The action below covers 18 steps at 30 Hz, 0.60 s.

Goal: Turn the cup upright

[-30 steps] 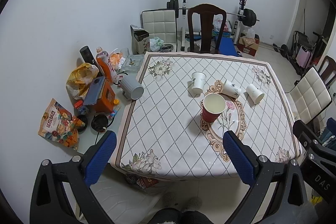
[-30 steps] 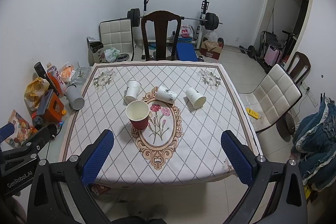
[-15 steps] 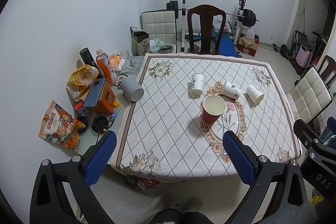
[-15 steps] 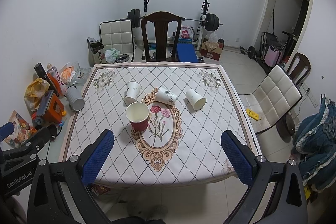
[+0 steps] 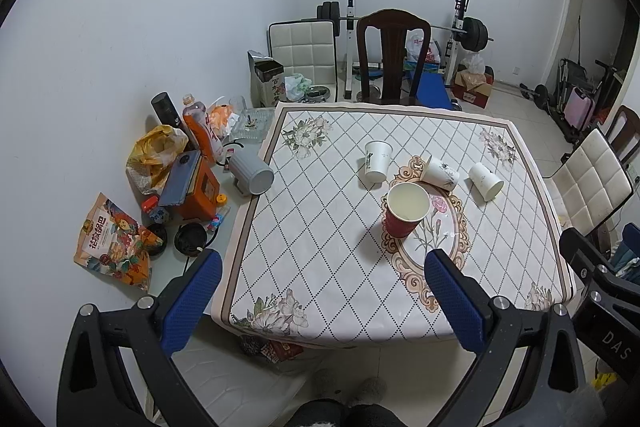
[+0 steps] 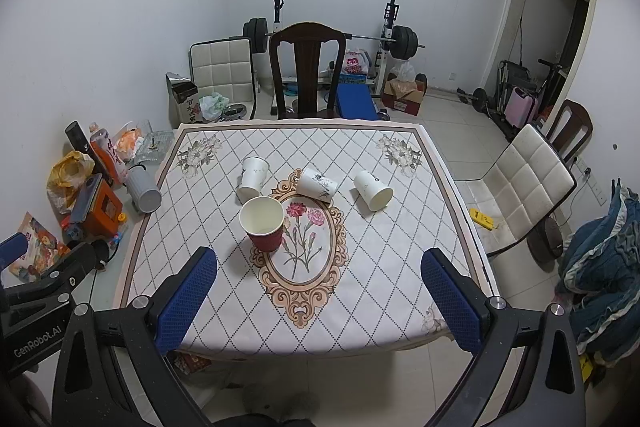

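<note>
A red paper cup (image 5: 405, 209) (image 6: 264, 223) stands upright near the table's middle. A white cup (image 5: 377, 161) (image 6: 252, 177) stands upright behind it. Two white cups lie on their sides: one printed (image 5: 441, 173) (image 6: 317, 184), one plain (image 5: 485, 181) (image 6: 373, 190) to its right. My left gripper (image 5: 322, 291) is open and empty above the table's near left edge. My right gripper (image 6: 318, 287) is open and empty above the near edge, well short of the cups.
The table (image 6: 404, 247) has a diamond-pattern cloth. Clutter of bags, a bottle and a grey tumbler (image 5: 252, 173) sits at its left side. A dark chair (image 6: 306, 67) stands behind, a white chair (image 6: 524, 187) at the right. Gym gear lines the back wall.
Both views shift very slightly; the cups stay where they were and both grippers stay open.
</note>
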Tool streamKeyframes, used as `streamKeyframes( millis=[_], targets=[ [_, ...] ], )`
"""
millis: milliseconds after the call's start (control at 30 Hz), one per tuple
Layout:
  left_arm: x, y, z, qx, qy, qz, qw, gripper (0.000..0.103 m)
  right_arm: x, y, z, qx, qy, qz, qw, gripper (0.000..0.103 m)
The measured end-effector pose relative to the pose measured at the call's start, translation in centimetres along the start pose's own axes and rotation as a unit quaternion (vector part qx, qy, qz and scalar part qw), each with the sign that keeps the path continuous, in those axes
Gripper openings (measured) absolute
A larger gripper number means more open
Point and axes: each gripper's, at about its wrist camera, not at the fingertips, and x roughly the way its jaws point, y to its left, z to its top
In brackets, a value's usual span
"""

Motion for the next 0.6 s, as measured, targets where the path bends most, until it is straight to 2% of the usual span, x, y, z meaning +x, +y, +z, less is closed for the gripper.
streamKeyframes(
  millis=[600],
  targets=[
    [-0.1, -0.02, 0.28, 0.002, 0.001, -0.003, 1.0, 0.103, 0.08, 0.1, 0.26, 0.0, 0.001, 0.001, 1.0, 0.103]
  ],
)
